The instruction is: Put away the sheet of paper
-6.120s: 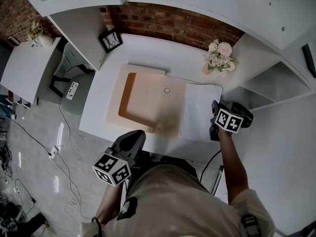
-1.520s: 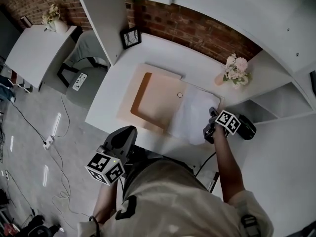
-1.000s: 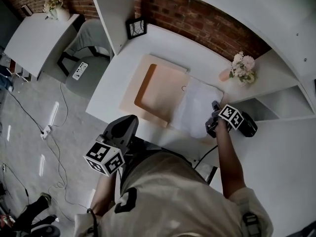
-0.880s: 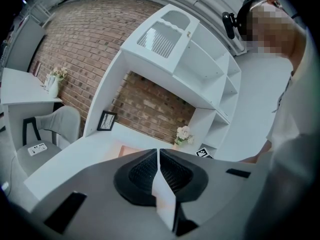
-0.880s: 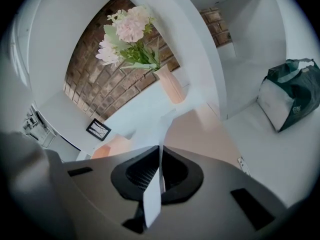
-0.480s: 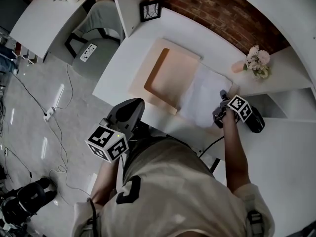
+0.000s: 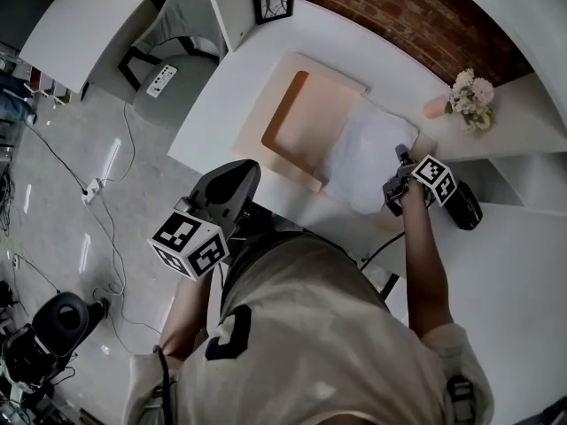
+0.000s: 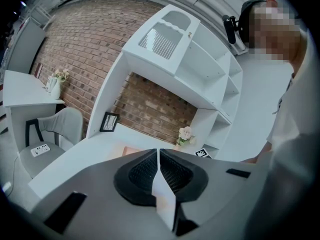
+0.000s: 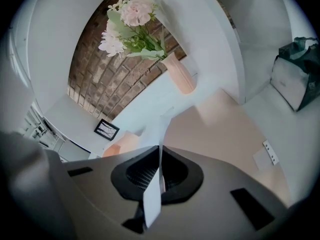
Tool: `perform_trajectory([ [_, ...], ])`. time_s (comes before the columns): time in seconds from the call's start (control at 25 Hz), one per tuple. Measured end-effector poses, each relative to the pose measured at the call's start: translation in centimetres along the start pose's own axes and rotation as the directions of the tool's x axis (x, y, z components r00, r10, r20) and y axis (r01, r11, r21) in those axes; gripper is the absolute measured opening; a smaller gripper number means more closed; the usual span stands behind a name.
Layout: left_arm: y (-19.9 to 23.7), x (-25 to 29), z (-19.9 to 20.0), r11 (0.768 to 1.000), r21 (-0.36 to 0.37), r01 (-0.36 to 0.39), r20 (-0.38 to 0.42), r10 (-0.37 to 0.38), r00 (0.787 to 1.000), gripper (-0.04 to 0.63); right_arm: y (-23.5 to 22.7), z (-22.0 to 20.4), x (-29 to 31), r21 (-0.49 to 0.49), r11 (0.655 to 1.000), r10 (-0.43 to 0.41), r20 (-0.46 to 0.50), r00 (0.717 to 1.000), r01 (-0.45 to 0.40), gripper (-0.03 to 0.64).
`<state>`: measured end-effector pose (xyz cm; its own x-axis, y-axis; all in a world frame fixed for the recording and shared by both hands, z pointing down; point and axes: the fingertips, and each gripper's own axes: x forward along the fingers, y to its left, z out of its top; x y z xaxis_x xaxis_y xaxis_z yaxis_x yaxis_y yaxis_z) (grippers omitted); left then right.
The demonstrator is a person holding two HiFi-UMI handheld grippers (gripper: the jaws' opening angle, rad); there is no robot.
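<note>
Sheet of paper (image 7: 359,153) lies on the white desk (image 7: 221,104), right of the peach board (image 7: 306,118) — its right edge clamped in the right gripper (image 7: 396,182). Left gripper (image 7: 232,182) — jaws together — hangs by the desk's near edge.

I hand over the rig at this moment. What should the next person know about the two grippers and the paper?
Left gripper: fingers shut with nothing between them, held off the white desk on the person's side.
Right gripper: fingers shut on the sheet of paper at its right edge, and that edge is raised.
The rest of the sheet lies on the right part of the open beige folder on the desk.
Done: the sheet is gripped.
Left: it is not yet put away. Probably move it into the folder and then release it.
</note>
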<state>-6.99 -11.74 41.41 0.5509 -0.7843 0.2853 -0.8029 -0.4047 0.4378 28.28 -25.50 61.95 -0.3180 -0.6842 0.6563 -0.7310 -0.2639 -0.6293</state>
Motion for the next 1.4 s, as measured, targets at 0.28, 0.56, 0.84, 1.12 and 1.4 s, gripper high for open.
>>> perform_trajectory([
  [0.28, 1.3, -0.7, 0.2, 0.999, -0.019, -0.043, 0.003, 0.043, 0.999, 0.028, 0.9, -0.5, 0.4, 0.012, 1.0, 0.02, -0.02, 1.0, -0.02, 0.028],
  [0.56, 2.2, -1.5, 0.2, 0.997, -0.032, -0.071, 0.015, 0.071, 0.997, 0.028, 1.7, -0.6, 0.7, 0.013, 0.999, 0.033, -0.03, 0.999, -0.033, 0.028],
  [0.84, 2.9, -2.1, 0.2, 0.996, -0.039, -0.083, 0.023, 0.084, 0.996, 0.028, 2.8, -1.0, 1.2, 0.016, 0.999, 0.047, -0.036, 0.998, -0.047, 0.028],
  [1.12, 3.0, -2.4, -0.3, 0.996, -0.052, -0.078, 0.019, 0.079, 0.997, 0.028, 3.0, -2.0, 1.5, 0.023, 0.999, 0.046, -0.048, 0.998, -0.045, 0.028],
  [1.4, 3.1, -2.3, -0.4, 0.997, -0.056, -0.062, 0.022, 0.063, 0.998, 0.028, 3.7, -2.4, 2.0, 0.023, 0.998, 0.055, -0.05, 0.997, -0.054, 0.028],
])
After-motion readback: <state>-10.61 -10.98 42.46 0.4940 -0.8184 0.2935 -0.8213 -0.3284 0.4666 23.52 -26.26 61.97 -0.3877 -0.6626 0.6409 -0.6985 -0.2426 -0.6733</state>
